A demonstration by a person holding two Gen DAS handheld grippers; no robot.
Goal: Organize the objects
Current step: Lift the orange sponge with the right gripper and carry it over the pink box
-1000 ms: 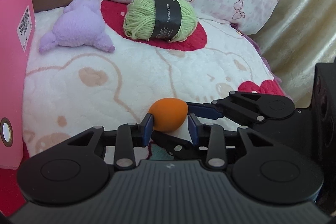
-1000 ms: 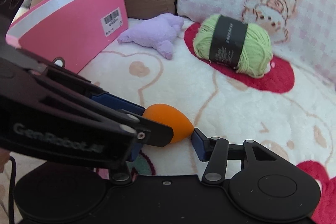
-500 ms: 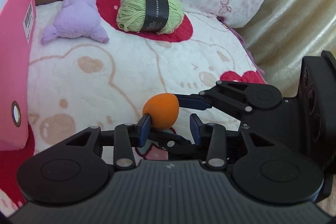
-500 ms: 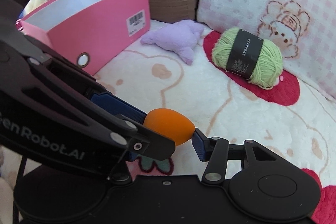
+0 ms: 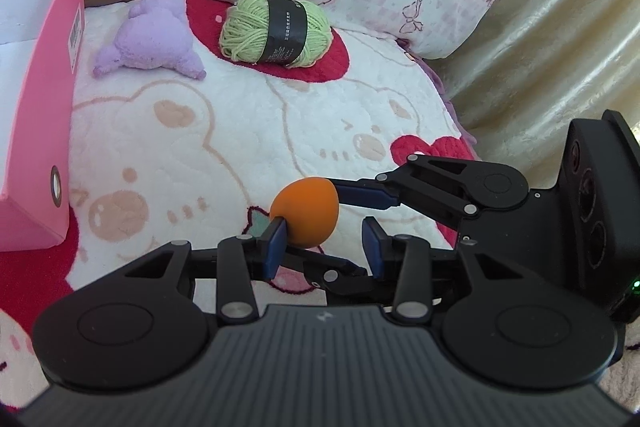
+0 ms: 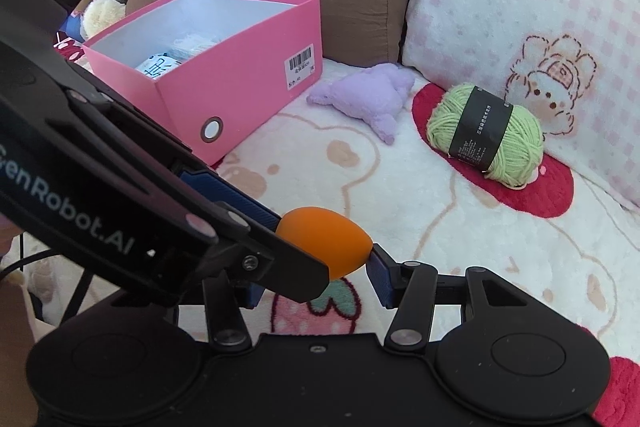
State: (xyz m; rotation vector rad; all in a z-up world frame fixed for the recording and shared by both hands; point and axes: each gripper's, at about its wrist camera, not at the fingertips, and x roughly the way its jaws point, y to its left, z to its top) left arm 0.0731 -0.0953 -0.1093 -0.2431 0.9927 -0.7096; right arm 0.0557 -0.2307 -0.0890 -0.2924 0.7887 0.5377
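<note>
My left hand-held gripper [image 5: 324, 246] has eased apart: its right-side pad now stands clear of the orange egg [image 5: 306, 213]. My right hand-held gripper [image 6: 320, 269] pinches the egg lengthwise, so I judge the handover done. Compared with earlier, the egg sits higher above the bed [image 5: 200, 147], and the pink box [image 6: 240, 67] shows its inside at upper left.

orange egg [image 5: 306, 211], green yarn [image 5: 276, 29], pink box [image 5: 44, 99]

Both wrist views look steeply down, close, sharing the green yarn [image 5: 276, 29] [image 6: 486, 135].
</note>
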